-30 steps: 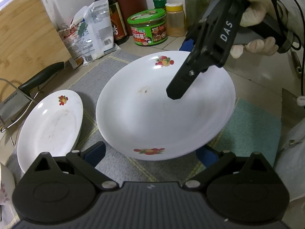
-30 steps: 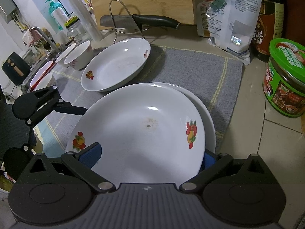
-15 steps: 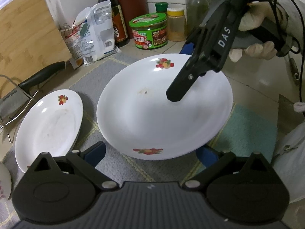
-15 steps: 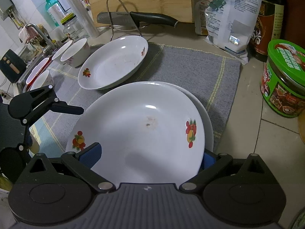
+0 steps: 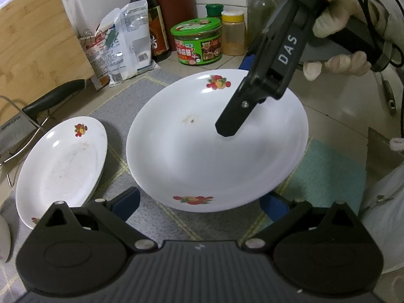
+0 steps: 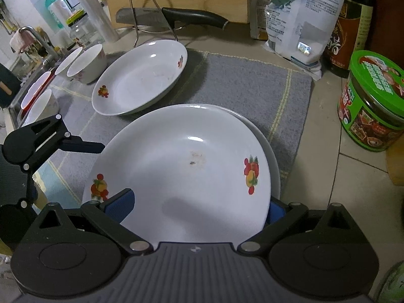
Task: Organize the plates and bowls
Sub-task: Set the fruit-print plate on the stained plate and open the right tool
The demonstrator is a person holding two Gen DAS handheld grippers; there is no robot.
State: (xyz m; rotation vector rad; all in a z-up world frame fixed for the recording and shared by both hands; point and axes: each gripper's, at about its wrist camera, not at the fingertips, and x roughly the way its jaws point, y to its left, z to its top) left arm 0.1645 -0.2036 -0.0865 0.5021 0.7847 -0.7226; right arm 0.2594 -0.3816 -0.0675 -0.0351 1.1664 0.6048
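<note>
The right gripper (image 6: pixel 199 209) straddles the near rim of the top plate (image 6: pixel 181 171): one blue pad (image 6: pixel 118 205) lies over the plate's inner face, the other blue pad (image 6: pixel 274 210) shows past the rim on the far side. The jaws stand wide, and whether the pads actually press on the china cannot be told from either view. In the left wrist view one black finger (image 5: pixel 234 118) of that gripper reaches down over the plate's bowl, carried by a gloved hand (image 5: pixel 338 43).

The left gripper (image 5: pixel 199 202) hangs just short of the same plate's opposite edge, its blue pads (image 5: pixel 126 202) spread apart with nothing between them.

The top plate sits nested in a second plate (image 6: pixel 272 166), whose rim peeks out on one side; both rest on the grey mat (image 6: pixel 252 85). A third plate (image 6: pixel 141 78) lies apart on the mat, nearer the knife rack (image 6: pixel 154 20), and several bowls (image 6: pixel 88 63) stand beyond it by the sink.

The step in hand looks like stacking the plates: the top one appears just seated on its mate. The next move likely calls for freeing the right gripper from the rim without dragging the stack, then fetching the third plate.
</note>
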